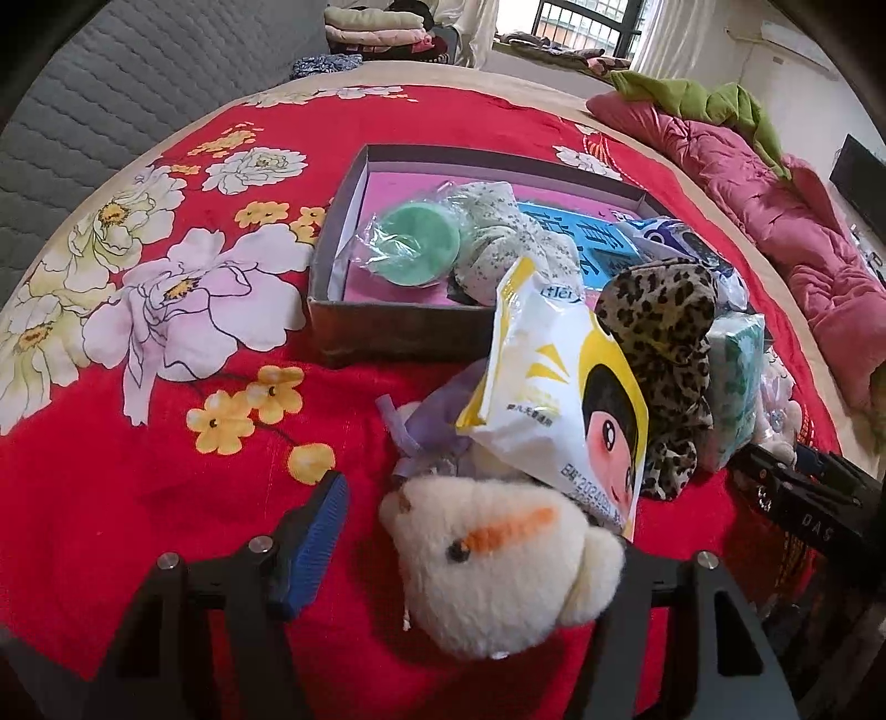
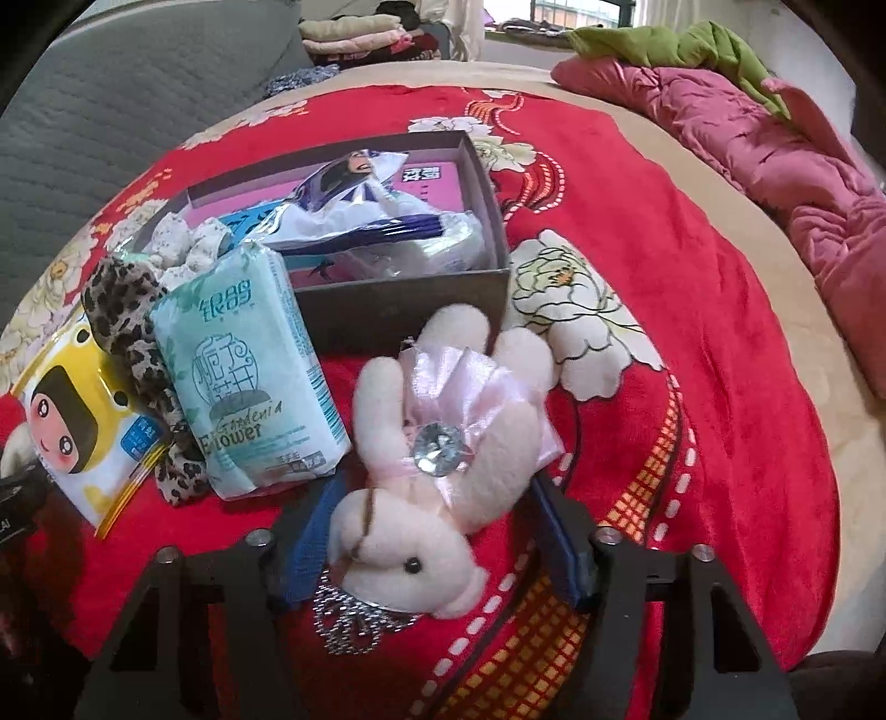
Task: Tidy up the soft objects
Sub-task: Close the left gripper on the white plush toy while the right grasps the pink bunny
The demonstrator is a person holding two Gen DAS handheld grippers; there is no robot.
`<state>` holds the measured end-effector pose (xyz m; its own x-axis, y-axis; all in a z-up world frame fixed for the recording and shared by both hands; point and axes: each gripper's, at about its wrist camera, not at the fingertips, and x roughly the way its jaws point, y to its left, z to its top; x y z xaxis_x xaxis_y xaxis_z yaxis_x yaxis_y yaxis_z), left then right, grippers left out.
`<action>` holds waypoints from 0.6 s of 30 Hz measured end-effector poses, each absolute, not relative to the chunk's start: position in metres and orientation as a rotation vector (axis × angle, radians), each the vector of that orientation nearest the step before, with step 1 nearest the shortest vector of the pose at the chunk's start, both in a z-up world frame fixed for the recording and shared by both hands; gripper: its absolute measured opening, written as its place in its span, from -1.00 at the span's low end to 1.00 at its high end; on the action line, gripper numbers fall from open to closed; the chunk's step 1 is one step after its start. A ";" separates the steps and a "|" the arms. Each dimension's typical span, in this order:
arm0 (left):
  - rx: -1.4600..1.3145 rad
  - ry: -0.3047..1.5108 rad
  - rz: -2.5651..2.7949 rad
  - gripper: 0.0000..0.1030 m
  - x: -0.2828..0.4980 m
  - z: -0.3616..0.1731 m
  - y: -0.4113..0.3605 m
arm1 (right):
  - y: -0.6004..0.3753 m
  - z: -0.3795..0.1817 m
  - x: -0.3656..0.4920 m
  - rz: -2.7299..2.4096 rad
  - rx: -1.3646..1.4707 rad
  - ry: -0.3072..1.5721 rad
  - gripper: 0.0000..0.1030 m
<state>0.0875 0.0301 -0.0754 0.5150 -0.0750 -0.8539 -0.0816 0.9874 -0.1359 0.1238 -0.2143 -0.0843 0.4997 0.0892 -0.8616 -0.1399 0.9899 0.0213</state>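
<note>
A cream plush toy (image 1: pixel 498 559) with an orange stitched mark lies on the red floral bedspread (image 1: pixel 166 498) between the fingers of my left gripper (image 1: pixel 482 515). The blue left pad (image 1: pixel 315 543) stands clear of it and the right finger is hidden behind it, so this gripper is open. My right gripper (image 2: pixel 438 484) has its blue pads against both sides of a pink plush bunny (image 2: pixel 421 531) with a ribbon and a clear gem. Behind both stands the open dark box (image 1: pixel 387 327) (image 2: pixel 398 310), holding a green round pack (image 1: pixel 415 243), floral cloth and printed packets.
In front of the box lie a yellow-and-white wipes pack (image 1: pixel 559 399), a leopard-print scrunchie (image 1: pixel 659 332), a teal tissue pack (image 2: pixel 249 376) and a lavender pouch (image 1: pixel 426 437). A pink quilt (image 1: pixel 775 210) is heaped at the right. Folded clothes (image 1: pixel 376 33) sit at the back.
</note>
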 end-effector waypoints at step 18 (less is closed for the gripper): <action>-0.317 1.030 -0.037 -0.15 0.061 -0.062 0.063 | -0.237 -0.071 0.114 0.158 0.046 1.038 -0.05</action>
<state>0.0614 0.0626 -0.0617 0.5183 -0.1786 -0.8363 -0.1178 0.9537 -0.2767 0.1139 -0.2367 -0.0712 0.4975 0.1522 -0.8540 -0.1091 0.9876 0.1125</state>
